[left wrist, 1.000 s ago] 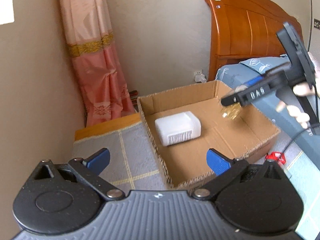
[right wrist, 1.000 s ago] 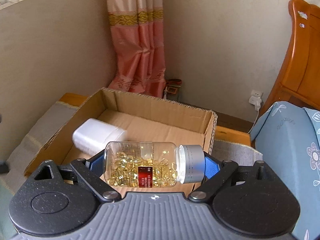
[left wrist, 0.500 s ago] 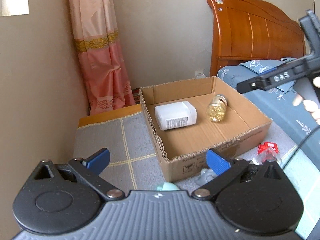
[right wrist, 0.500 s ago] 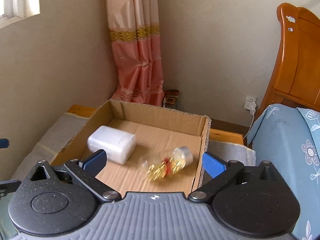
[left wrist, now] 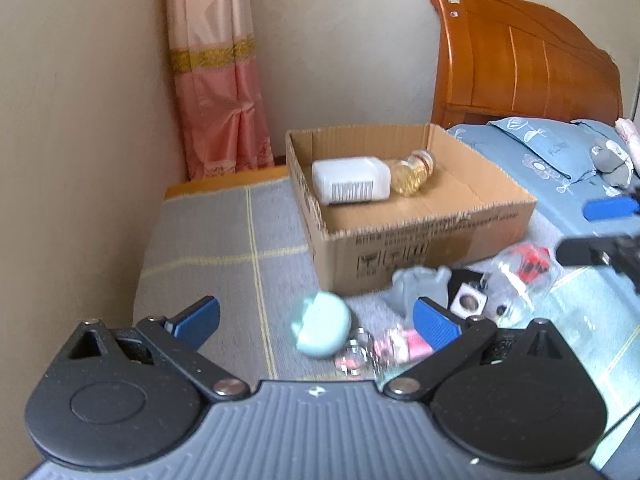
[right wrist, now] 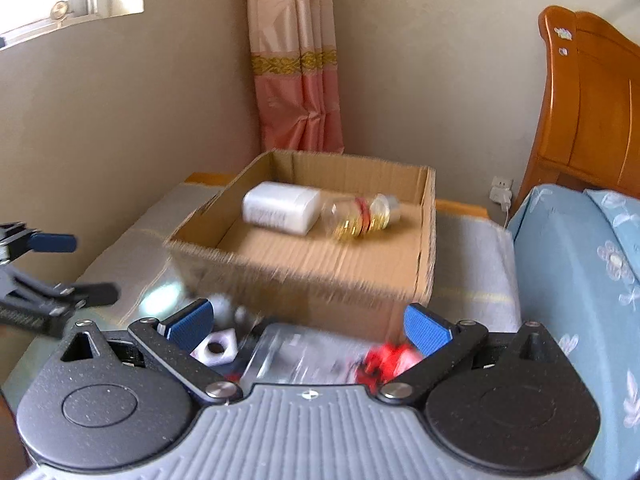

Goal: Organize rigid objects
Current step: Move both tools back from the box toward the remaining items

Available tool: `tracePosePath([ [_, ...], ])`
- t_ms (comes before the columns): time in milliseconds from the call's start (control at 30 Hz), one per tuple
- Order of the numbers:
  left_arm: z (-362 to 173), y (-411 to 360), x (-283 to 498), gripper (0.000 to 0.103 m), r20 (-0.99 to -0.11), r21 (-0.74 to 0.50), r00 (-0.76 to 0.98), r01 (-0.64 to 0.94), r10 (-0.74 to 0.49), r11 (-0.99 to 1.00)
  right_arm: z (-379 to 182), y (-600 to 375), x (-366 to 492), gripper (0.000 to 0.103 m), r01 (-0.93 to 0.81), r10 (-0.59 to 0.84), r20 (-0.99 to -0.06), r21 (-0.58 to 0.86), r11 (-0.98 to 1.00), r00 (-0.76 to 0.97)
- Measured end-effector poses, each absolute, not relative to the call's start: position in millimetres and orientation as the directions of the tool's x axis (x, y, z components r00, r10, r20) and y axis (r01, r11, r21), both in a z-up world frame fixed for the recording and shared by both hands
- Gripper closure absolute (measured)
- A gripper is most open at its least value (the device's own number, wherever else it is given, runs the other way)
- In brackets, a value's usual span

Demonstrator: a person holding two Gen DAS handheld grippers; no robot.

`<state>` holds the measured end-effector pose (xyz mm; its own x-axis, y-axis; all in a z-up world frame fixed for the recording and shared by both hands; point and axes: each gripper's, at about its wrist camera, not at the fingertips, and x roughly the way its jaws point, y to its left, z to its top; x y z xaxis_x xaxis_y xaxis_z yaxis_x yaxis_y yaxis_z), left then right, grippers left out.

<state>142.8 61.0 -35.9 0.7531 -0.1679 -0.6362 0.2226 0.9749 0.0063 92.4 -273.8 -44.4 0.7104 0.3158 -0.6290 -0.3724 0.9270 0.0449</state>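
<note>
Both grippers, left (left wrist: 316, 318) and right (right wrist: 308, 322), gape wide and empty. Loose items lie just ahead, before the box (left wrist: 420, 240): a mint case (left wrist: 320, 330) nearest the left, and, blurred, perhaps a red-capped jar (right wrist: 332, 354) nearest the right.

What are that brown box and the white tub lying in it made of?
The box looks like plain corrugated cardboard: matte brown, with a fluted cut rim and printed side. The white tub seems to be opaque plastic, smooth and slightly glossy, with a barcode label.
</note>
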Motion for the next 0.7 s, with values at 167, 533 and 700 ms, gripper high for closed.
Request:
tracePosePath([
  [167,-56.6,54.7,137.6,0.001,-0.662,-0.033,0.725,0.226,-0.191,0.974,-68.8,-274.5,57.3,0.000,-0.348,0.319,-0.626,0.080,0.934,0.711],
  [533,-82.3,24.4,136.0,0.001,-0.650,-0.006,0.740,0.223,-0.173,0.975,-105.8,-277.5,20.7,0.000,-0.295,0.269,-0.643,0.069,0.953,0.717],
  [700,-89.3,11.9,136.4,0.001,-0.639,0.026,0.754,0.223,-0.155,0.974,-113.2,-280.0,17.2,0.000,-0.288,0.248,-0.650,0.046,0.956,0.719],
])
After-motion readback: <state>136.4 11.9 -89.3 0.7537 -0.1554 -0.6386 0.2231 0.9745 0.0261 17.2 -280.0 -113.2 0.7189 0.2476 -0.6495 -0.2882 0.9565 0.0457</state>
